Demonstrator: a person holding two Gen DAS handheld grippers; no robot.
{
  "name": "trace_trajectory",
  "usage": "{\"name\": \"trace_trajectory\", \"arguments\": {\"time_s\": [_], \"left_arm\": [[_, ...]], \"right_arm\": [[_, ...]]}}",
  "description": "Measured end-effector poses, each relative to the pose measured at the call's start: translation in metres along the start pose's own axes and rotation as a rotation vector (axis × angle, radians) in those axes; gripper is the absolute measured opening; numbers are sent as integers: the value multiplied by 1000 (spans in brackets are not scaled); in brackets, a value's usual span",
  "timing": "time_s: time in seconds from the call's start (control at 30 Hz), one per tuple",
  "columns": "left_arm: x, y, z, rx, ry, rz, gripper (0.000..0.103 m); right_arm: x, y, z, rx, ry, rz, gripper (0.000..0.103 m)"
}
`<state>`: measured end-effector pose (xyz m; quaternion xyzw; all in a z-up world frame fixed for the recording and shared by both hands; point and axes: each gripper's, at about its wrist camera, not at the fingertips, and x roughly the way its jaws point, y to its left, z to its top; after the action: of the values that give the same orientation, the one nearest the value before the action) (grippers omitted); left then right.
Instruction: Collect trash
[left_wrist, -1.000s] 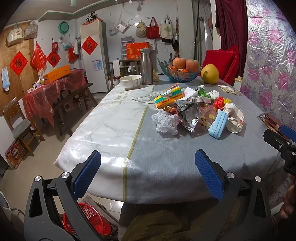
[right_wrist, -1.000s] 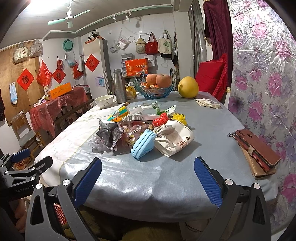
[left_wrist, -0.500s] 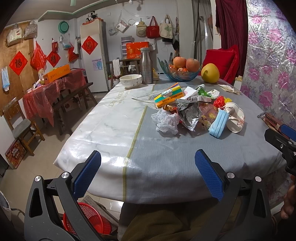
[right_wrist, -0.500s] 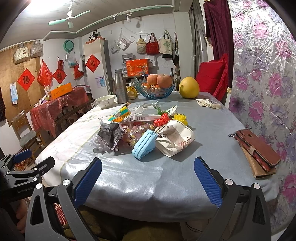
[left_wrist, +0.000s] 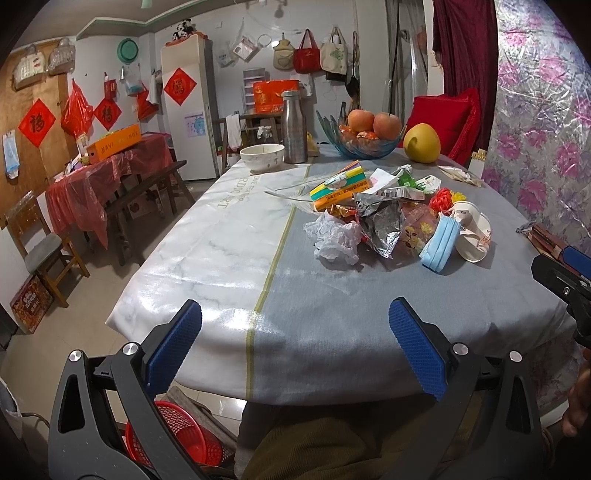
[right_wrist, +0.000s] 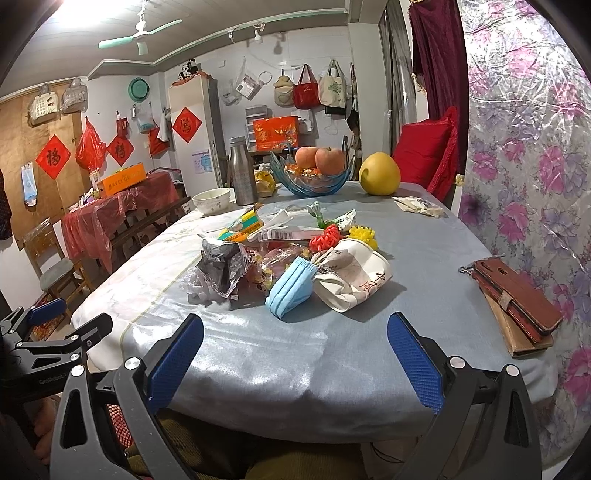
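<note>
Your left tool (left_wrist: 293, 345) hangs wide open at the near edge of the desk (left_wrist: 207, 236), holding nothing. Ahead sits the trash: crumpled white paper (left_wrist: 336, 240), a foil wrapper (left_wrist: 380, 225), a blue face mask (left_wrist: 439, 242), a squashed paper cup (left_wrist: 474, 234). A red basket (left_wrist: 177, 432) stands on the floor below.

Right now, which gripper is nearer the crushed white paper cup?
Right. The right gripper faces the crushed white paper cup almost head-on; the left gripper sits further left, cup off to its right.
</note>
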<state>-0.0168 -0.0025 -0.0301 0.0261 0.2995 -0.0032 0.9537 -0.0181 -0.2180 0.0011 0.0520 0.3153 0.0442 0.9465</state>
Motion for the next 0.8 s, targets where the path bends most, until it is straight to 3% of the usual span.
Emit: {"name": "trace_trajectory", "arguments": {"time_s": [0.8], "left_arm": [[7, 1, 2, -3, 28, 1, 97]], "right_arm": [[2, -1, -2, 7, 9, 1, 98]]}}
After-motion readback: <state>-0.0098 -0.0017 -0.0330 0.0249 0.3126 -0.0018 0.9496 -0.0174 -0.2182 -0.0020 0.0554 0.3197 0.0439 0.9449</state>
